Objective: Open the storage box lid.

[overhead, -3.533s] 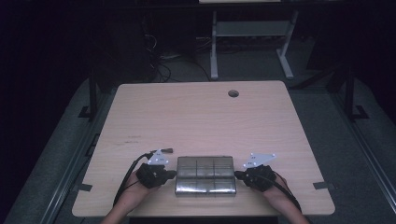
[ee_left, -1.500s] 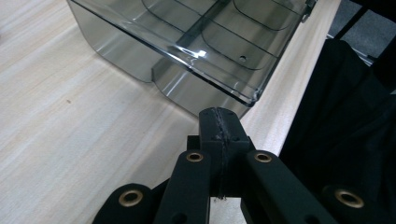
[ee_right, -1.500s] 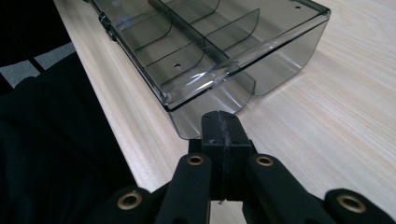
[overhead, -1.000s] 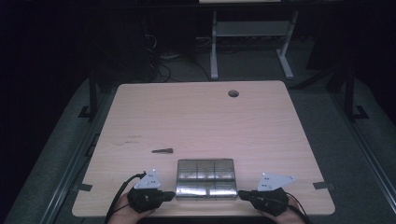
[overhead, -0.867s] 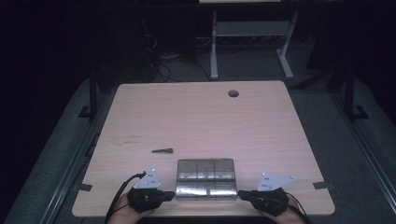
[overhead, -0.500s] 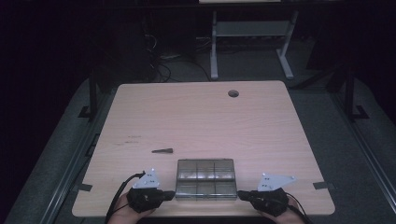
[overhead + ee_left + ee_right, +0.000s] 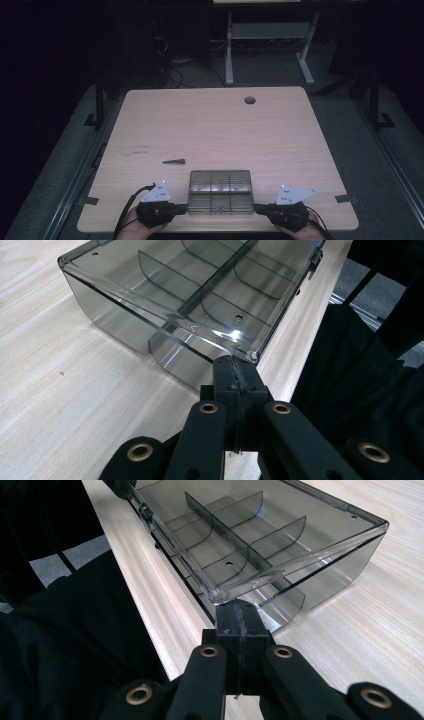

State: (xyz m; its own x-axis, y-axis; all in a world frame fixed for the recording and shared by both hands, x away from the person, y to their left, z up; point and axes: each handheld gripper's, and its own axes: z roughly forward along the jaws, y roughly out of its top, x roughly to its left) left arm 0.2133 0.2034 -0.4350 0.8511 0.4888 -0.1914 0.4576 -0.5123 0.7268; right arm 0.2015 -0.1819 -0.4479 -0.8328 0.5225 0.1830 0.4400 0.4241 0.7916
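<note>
**Two closed grippers at the near corners of a clear box**

High view: a smoky clear box [image 7: 220,192] with inner dividers lies on the table [image 7: 215,125], close to its near edge and about midway along it. The left gripper [image 7: 181,209] sits at the box's near left corner and the right gripper [image 7: 260,209] at its near right corner, each held in a hand [image 7: 142,224] that enters from the bottom of the view. A small dark wedge [image 7: 174,161] lies on the table just beyond and to the left of the box, apart from it. A round hole [image 7: 249,100] shows near the table's far edge.

Left gripper view: the jaws are pressed together with no gap and nothing between them; their joined tip [image 7: 234,371] meets the lower corner of the box [image 7: 190,295] under its rim. One long divider and several curved cross dividers split the box into compartments, all bare.

Right gripper view: the jaws are likewise closed flat on each other, holding nothing. Their tip [image 7: 237,614] touches the box [image 7: 270,535] at its near corner, below the rim. Dark cloth lies beside the table's edge.
</note>
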